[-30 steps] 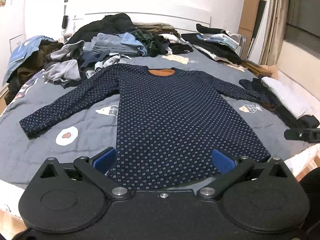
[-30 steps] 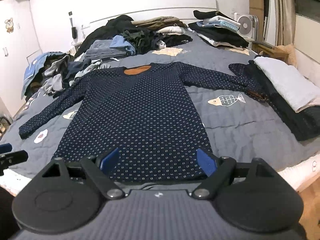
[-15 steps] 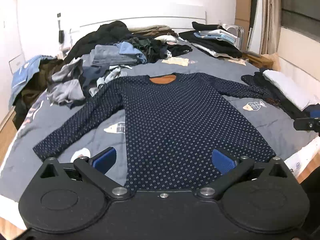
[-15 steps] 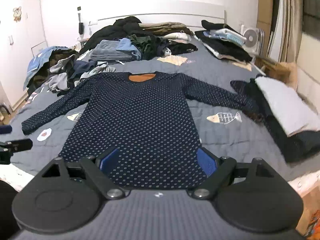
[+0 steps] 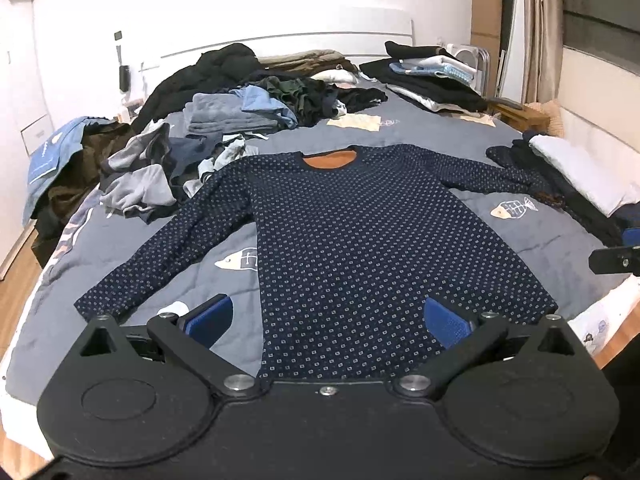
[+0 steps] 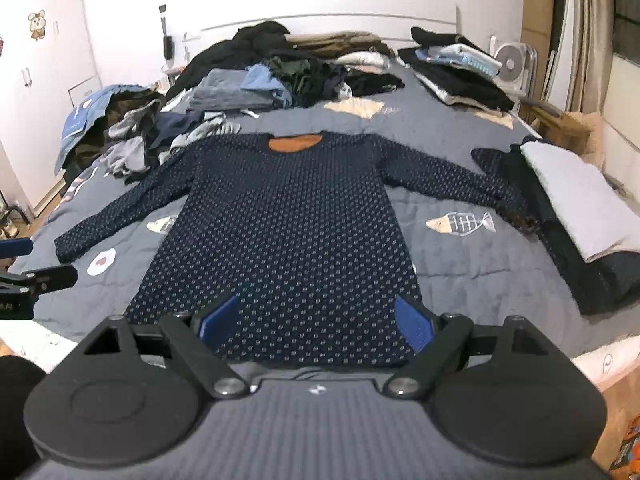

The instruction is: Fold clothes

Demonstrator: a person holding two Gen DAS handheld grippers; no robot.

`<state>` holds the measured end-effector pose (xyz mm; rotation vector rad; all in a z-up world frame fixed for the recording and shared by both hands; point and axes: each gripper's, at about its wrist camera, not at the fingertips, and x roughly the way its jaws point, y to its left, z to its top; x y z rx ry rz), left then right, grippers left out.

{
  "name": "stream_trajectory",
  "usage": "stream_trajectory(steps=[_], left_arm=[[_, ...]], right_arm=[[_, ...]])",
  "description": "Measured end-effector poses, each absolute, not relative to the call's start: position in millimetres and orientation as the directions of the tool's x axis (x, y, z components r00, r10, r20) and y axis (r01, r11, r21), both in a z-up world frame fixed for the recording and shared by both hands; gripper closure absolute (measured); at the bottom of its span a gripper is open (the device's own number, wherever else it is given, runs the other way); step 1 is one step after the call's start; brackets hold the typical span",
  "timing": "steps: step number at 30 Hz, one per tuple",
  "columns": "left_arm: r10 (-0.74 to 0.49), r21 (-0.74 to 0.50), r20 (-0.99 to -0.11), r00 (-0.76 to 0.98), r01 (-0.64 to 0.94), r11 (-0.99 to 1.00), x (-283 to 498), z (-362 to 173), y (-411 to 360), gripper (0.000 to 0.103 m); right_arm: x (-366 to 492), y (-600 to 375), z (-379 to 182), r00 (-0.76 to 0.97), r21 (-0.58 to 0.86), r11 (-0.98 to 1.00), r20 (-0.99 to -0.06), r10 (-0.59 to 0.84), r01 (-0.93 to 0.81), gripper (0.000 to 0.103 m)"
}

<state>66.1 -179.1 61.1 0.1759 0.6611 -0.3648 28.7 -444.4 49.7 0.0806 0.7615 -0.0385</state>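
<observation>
The dotted navy top lies spread flat on the bed, sleeves out. Left hand-held gripper and right hand-held gripper hover above its hem — jaws wide, empty. Folding not yet begun — next, probably grasp a sleeve.

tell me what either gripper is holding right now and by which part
Nothing is held. The left gripper and right gripper are both open above the near hem of the dotted navy shirt, which lies flat on the bed.
</observation>
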Motion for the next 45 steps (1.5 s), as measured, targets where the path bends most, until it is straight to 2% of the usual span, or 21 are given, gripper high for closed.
stream_trajectory(steps=[19, 28, 34, 43, 45], left_arm=[[-0.254, -0.026, -0.626, 0.737, 0.307, 0.951, 89, 54, -150, 0.0], [-0.169, -0.073, -0.655, 0.736, 0.16, 0.984, 131, 47, -101, 0.0], [-0.101, -0.066, -0.63, 0.77, 0.076, 0.995, 157, 45, -68, 0.0], [0.031, -0.121, -0.606, 0.795, -0.131, 0.984, 222, 24, 5, 0.0], [0.018, -0.194, -0.607, 0.794, -0.17, 0.966, 231, 14, 27, 0.0]], right_arm=[[58, -433, 39, 0.714, 0.086, 0.996, -0.698, 0.05, 0.014, 0.018], [115, -407, 20, 0.674, 0.136, 0.987, -0.722, 0.157, -0.084, 0.018], [161, -396, 8, 0.663, 0.167, 0.973, -0.712, 0.23, -0.159, 0.018], [231, -399, -13, 0.678, 0.24, 0.953, -0.671, 0.3, -0.185, 0.018], [239, -403, -18, 0.67, 0.287, 0.938, -0.66, 0.34, -0.193, 0.018]])
